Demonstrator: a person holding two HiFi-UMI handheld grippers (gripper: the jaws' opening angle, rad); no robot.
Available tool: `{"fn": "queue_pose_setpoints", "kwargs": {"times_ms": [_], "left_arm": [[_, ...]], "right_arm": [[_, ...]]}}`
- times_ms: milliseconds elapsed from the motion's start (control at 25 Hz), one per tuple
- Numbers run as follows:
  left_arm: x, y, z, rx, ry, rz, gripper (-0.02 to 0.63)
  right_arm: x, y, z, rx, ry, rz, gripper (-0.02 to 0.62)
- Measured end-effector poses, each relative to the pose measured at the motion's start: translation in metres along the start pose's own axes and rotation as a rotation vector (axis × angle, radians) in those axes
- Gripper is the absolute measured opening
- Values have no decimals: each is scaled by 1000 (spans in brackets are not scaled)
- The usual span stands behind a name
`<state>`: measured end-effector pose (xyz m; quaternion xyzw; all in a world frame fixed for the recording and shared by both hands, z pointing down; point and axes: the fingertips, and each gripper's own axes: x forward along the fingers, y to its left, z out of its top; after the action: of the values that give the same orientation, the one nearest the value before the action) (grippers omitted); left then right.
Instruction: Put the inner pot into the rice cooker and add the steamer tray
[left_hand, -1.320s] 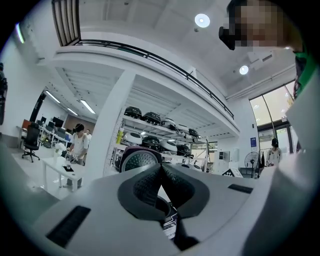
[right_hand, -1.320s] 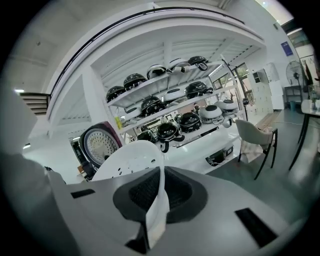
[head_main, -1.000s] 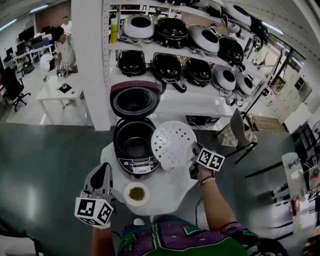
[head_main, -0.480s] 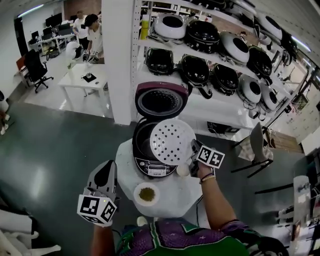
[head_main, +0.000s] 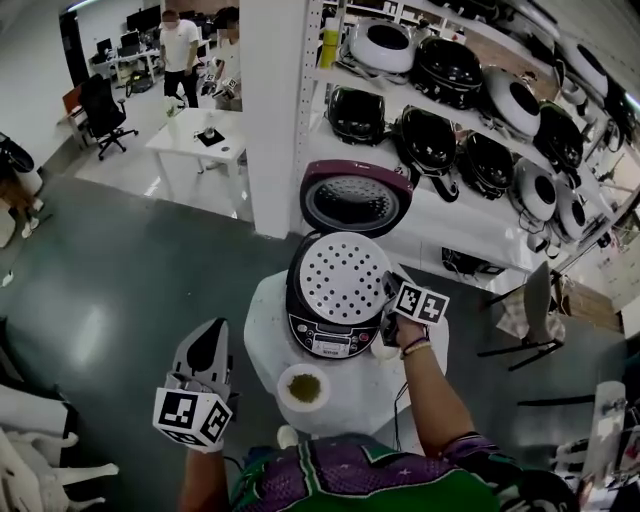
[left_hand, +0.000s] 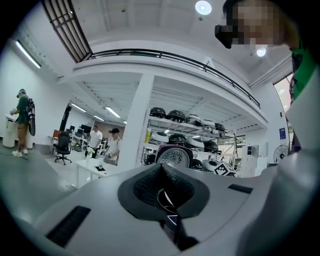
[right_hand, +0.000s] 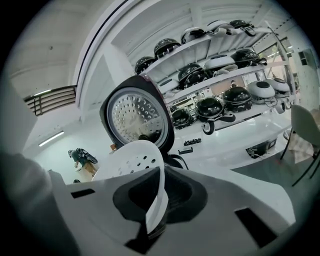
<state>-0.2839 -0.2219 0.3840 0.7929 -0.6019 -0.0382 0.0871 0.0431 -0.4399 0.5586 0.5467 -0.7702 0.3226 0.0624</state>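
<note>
White tray (head_main: 342, 276): our right claw (head_main: 386, 302) pinches its rim; cooker (head_main: 330, 340) just beneath.
Left claw (head_main: 206, 338): ours, pressed together, empty.

Head view: steamer tray (head_main: 342, 278) covers the rice cooker (head_main: 295, 312) mouth; interior hidden. Panel (head_main: 330, 345) print too small to read. Bowl (head_main: 303, 388) contents greenish, unidentifiable. Right gripper view: tray's (right_hand: 131, 161) lower part hidden behind the right gripper (right_hand: 152, 210).
</note>
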Motion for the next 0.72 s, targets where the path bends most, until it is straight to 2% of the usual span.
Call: {"fn": "queue_pose_setpoints", "kwargs": {"times_ms": [240, 720], "left_arm": [[5, 9, -6, -6, 23, 35, 21], [16, 12, -16, -7, 49, 41, 21]], "right_arm": [[26, -3, -6, -38, 50, -14, 21], [48, -4, -22, -141, 123, -47, 23]]}}
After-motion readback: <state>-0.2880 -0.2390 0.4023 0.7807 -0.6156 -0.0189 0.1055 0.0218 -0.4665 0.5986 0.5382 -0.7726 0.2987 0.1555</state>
